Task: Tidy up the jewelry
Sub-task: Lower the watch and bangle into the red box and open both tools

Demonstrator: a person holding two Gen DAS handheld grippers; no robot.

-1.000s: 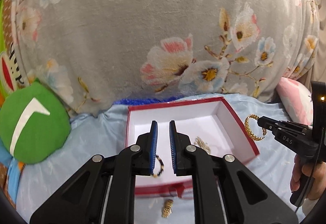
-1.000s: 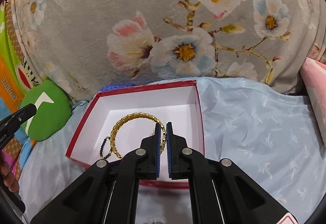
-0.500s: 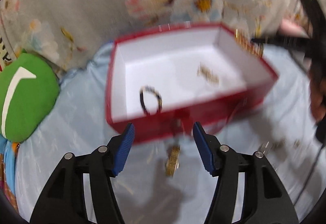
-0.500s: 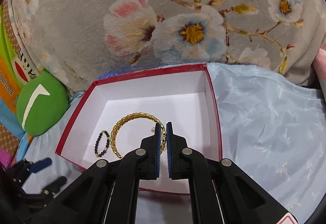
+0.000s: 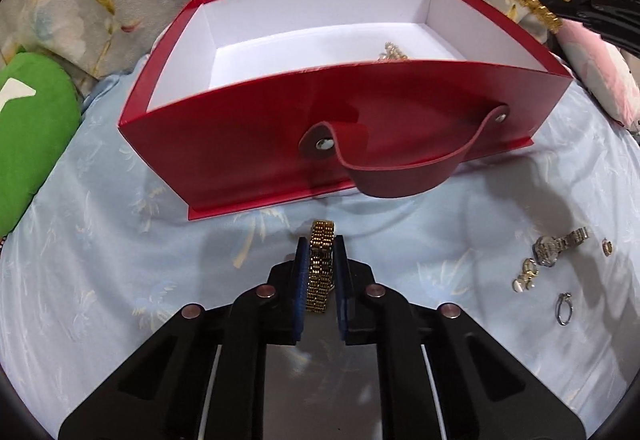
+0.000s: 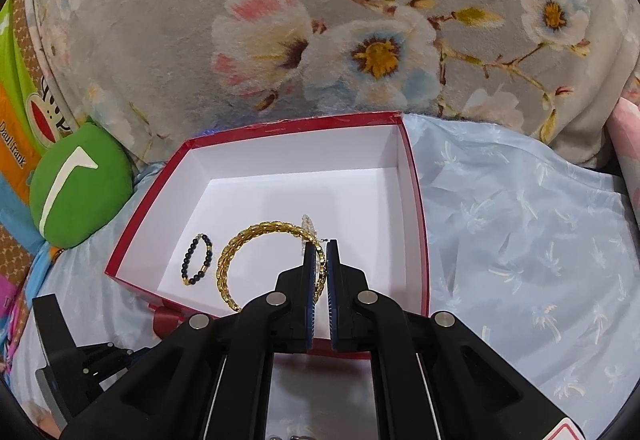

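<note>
1. Left claw (image 5: 319, 272) is down low on the bed, pads narrowed around a gold link band (image 5: 321, 265) lying on the light blue sheet (image 5: 120, 260) just in front of the box. Can't quite tell if it's pinched tight yet. Right claw (image 6: 319, 272) is clamped on a gold chain bangle (image 6: 256, 244), hanging it over the box interior.
2. Red box (image 5: 248, 144) is the big thing here, white inside, with a floppy strap handle (image 5: 404, 172) on the near wall. That wall sits between the band and the inside, so I'd guess a lift up and over.
3. Floral blanket (image 6: 360, 20) behind, green cushion (image 6: 80, 192) to the side.
4. Already in the box: a black bead bracelet (image 6: 197, 259).
5. The band looks light, floppy and slick, so I'd grab it mid-length across the width.
6. Loose on the sheet well off to the side: a small watch (image 5: 558, 246) and a ring (image 5: 564, 303).
</note>
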